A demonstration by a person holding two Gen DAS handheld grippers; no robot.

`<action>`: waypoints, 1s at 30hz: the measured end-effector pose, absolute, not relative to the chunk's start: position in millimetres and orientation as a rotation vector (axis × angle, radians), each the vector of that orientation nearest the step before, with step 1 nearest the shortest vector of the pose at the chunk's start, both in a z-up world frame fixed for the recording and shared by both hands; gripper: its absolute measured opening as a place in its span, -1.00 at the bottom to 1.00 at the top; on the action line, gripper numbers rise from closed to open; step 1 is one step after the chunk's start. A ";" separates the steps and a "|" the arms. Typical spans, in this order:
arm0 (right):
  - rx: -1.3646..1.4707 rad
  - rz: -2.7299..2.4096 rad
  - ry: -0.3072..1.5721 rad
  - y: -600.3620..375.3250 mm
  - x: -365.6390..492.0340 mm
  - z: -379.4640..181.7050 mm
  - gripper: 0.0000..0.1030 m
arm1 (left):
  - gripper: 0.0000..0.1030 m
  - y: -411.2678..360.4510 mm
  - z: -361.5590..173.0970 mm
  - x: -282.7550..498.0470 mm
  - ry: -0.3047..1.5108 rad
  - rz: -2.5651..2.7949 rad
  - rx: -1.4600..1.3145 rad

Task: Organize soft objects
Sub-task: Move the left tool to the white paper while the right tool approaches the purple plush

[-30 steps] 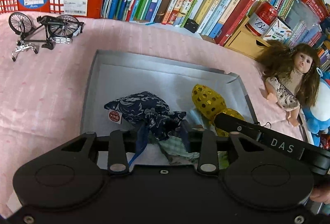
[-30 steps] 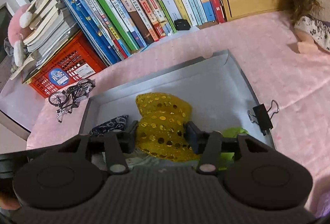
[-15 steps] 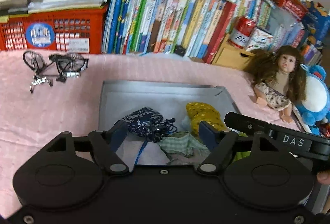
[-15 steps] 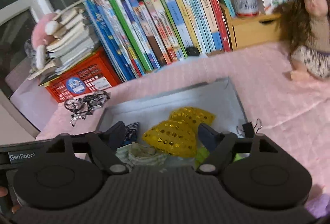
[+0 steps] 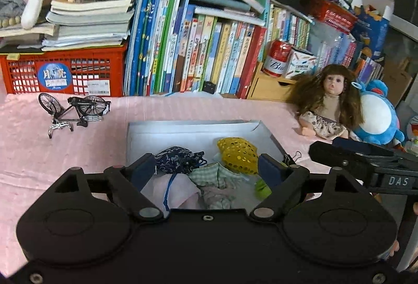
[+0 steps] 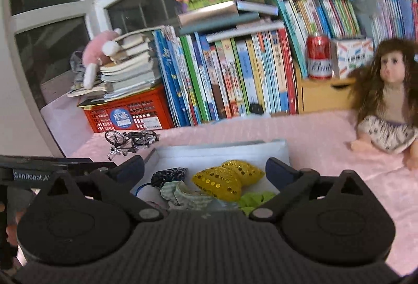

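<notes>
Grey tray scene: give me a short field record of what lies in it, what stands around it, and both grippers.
container: grey tray on the pink cloth
in tray: navy patterned pouch, yellow sequined pouch, green checked cloth, lime green item
clipped to tray edge: black binder clip
beside tray: toy bicycle to its left, doll to its right
left gripper: jaws opening, pads touching nothing
right gripper: jaws opening, pads touching nothing

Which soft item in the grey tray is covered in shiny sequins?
The yellow pouch toward the tray's right side; the dark blue floral pouch and green checked cloth are plain fabric.
</notes>
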State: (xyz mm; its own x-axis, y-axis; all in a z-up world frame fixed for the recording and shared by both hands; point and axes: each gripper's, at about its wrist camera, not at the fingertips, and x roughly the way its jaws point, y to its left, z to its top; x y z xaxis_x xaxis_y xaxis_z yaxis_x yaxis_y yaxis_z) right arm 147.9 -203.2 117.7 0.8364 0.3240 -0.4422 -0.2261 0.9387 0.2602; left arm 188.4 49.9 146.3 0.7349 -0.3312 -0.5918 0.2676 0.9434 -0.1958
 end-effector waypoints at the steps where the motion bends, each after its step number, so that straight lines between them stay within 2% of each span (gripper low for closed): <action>1: 0.185 0.295 0.482 -204.3 141.2 118.4 1.00 | 0.68 50.8 146.9 183.0 0.660 -0.335 -0.097; 13: 0.129 0.272 0.363 -217.0 83.5 102.0 1.00 | 0.70 63.1 134.7 119.4 0.572 -0.348 -0.041; 26: 0.003 0.209 0.336 -211.4 40.2 70.6 1.00 | 0.74 76.2 109.6 47.1 0.448 -0.275 -0.007; 30: -0.047 0.178 0.322 -210.8 23.7 61.0 1.00 | 0.82 91.1 108.7 21.5 0.412 -0.240 0.011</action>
